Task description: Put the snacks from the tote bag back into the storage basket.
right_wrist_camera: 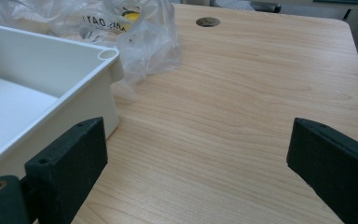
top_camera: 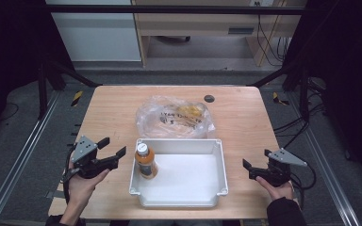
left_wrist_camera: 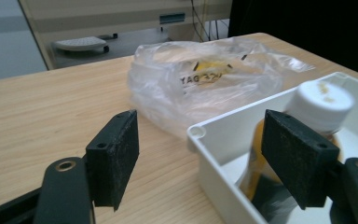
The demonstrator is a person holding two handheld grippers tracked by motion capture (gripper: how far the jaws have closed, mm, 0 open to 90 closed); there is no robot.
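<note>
**Q:** What lay nearest the camera?

**A:** Two forearms came in from the near edge of a wooden table [top_camera: 113,101], each hand holding a black two-jaw gripper. Between them sat a white plastic bin [top_camera: 179,195], open at the top.

**Q:** How did the grippers stand?

**A:** At the left, the left gripper [top_camera: 112,147] had its jaws spread apart, empty, just beside the bin's left wall. At the right, the right gripper [top_camera: 248,168] was also spread wide and empty, a little apart from the bin's right wall, above bare wood.

**Q:** What was inside the bin?

**A:** One bottle [top_camera: 145,161] of orange liquid with a white cap stood upright in the far left corner.

**Q:** Anything else on the table?

**A:** A crumpled clear plastic bag [top_camera: 174,117] with dark lettering and something yellow inside lay just beyond the bin's far wall.
</note>
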